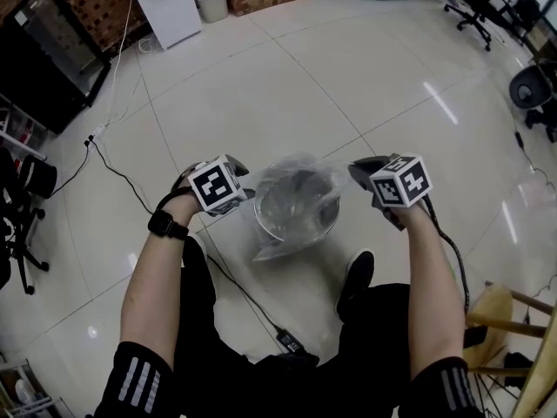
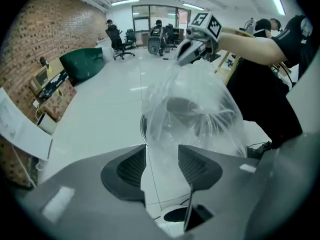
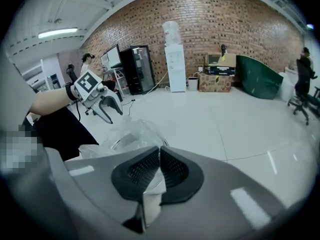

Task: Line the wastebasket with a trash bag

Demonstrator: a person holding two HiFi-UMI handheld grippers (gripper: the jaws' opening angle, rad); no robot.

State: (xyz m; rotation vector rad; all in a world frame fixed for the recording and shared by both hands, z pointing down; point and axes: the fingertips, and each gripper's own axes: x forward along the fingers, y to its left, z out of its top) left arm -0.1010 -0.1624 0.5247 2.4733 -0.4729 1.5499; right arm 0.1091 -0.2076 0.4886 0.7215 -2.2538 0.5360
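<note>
Head view: the wastebasket (image 1: pixel 329 220) stands on the floor (image 1: pixel 348 77) in front of the person. The clear bag (image 1: pixel 291 174) is draped over its mouth and billows above the rim. The left tool (image 1: pixel 246 195) is at the wastebasket's left rim and the right tool (image 1: pixel 359 172) at its upper right, so the wastebasket lies between them and the left one is nearer the rim.

Left gripper view: the left tool (image 2: pixel 161 156) has its jaws standing moderately apart. Bag film (image 2: pixel 195 109) passes between them, but the pads do not press on it. Past the wastebasket, the film rises to a peak at the right tool (image 2: pixel 184 58), which this view alone shows lifting it.

Right gripper view: the right tool (image 3: pixel 159 156) has its jaws together. A shiny sliver below the pads is probably pinched film, though it is hard to make out here. The wastebasket lies ahead and to the left, under crumpled bag (image 3: pixel 132 134), with the left tool (image 3: pixel 112 111) beyond it.

The next move likely turns on spreading the bag's mouth down around the rim.
</note>
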